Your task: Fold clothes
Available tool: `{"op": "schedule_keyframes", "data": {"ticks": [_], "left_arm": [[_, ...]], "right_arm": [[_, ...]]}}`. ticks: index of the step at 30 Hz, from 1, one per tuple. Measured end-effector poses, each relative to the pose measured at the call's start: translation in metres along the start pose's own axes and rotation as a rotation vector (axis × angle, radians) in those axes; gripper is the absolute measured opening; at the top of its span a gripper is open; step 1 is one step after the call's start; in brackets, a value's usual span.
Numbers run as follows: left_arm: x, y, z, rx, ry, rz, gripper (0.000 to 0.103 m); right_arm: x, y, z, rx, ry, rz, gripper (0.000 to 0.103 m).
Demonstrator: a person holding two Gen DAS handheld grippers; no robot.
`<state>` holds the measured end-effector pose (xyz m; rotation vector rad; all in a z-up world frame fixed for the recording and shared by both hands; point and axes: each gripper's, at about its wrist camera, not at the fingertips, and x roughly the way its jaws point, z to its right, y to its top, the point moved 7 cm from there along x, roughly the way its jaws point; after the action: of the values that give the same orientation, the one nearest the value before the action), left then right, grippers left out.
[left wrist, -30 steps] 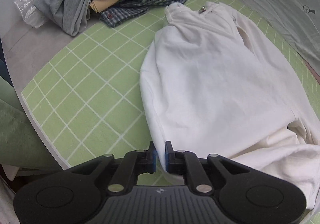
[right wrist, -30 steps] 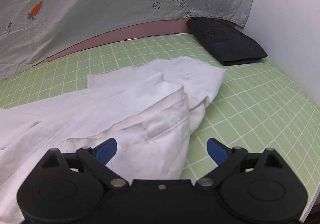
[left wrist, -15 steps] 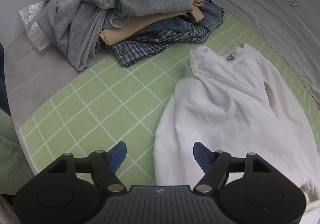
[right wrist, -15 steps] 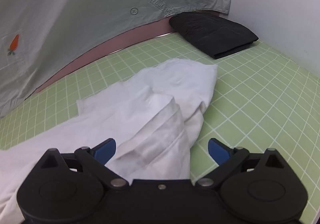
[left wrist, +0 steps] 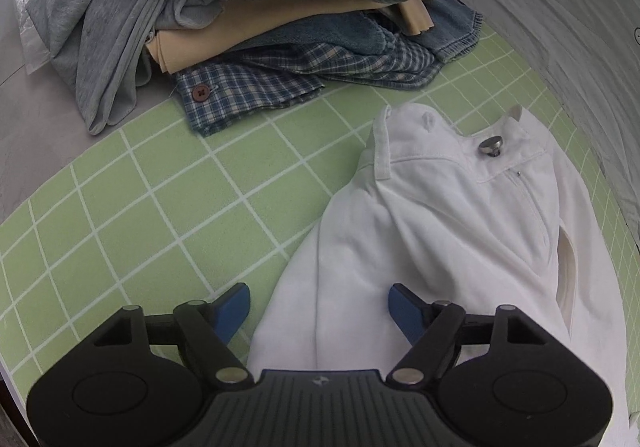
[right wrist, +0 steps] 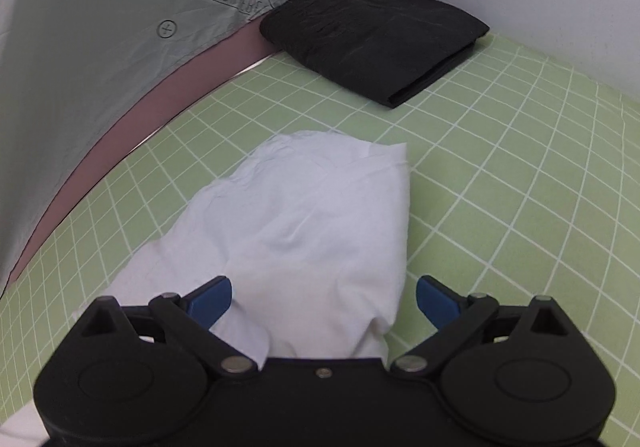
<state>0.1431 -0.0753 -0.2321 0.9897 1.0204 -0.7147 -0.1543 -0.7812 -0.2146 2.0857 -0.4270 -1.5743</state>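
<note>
Left gripper [left wrist: 319, 307]: spread wide at bottom centre, holding nothing, blue fingertips [left wrist: 234, 305] either side of the white trousers' edge; probably poised to take a fresh grip nearer the waist.
White trousers [left wrist: 452, 247]: lay flat on the green grid mat [left wrist: 160, 215], lower centre to right of frame, waistband with metal button [left wrist: 491, 146] at the far end; laid out lengthwise, likely for a fold.
Unfolded pile [left wrist: 240, 7]: heaped across the upper left, grey knit on top, plaid shirt [left wrist: 256, 87] and denim beneath; apart from the trousers, seemingly awaiting a turn.
Right gripper [right wrist: 323, 297]: also gaped wide and empty, low centre, straddling the rumpled leg end [right wrist: 320, 215].
Folded black garment [right wrist: 376, 43]: sat upper centre-right by the wall, presumably finished and set aside.
Change, left: one second earlier was pinched on the trousers' edge; since released and moved toward the waistband.
Change, right: stayed open throughout; advanced over the leg end.
</note>
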Motion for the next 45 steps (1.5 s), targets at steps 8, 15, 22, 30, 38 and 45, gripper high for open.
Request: {"op": "schedule_keyframes", "data": {"ticks": [8, 15, 22, 30, 38, 45], "left_arm": [[-0.004, 0.018, -0.004, -0.039, 0.031, 0.050, 0.001], [-0.029, 0.039, -0.013, -0.034, 0.094, 0.168, 0.000], [-0.034, 0.018, -0.040, -0.024, 0.151, 0.154, 0.001], [-0.022, 0.000, -0.042, -0.027, 0.108, 0.111, 0.005], [-0.014, 0.000, -0.035, 0.006, 0.123, 0.085, 0.015], [-0.011, 0.000, -0.041, -0.002, 0.140, 0.087, 0.031]], "right_arm": [[0.020, 0.026, -0.009, 0.048, 0.056, -0.004, 0.006], [-0.017, 0.103, -0.080, -0.075, 0.235, 0.205, 0.004], [-0.029, 0.125, -0.141, -0.400, 0.113, 0.324, 0.042], [-0.023, 0.040, -0.141, -0.433, 0.125, 0.157, 0.086], [-0.008, -0.028, -0.174, -0.397, 0.134, 0.030, 0.086], [0.007, -0.047, -0.183, -0.421, 0.074, -0.004, 0.087]]}}
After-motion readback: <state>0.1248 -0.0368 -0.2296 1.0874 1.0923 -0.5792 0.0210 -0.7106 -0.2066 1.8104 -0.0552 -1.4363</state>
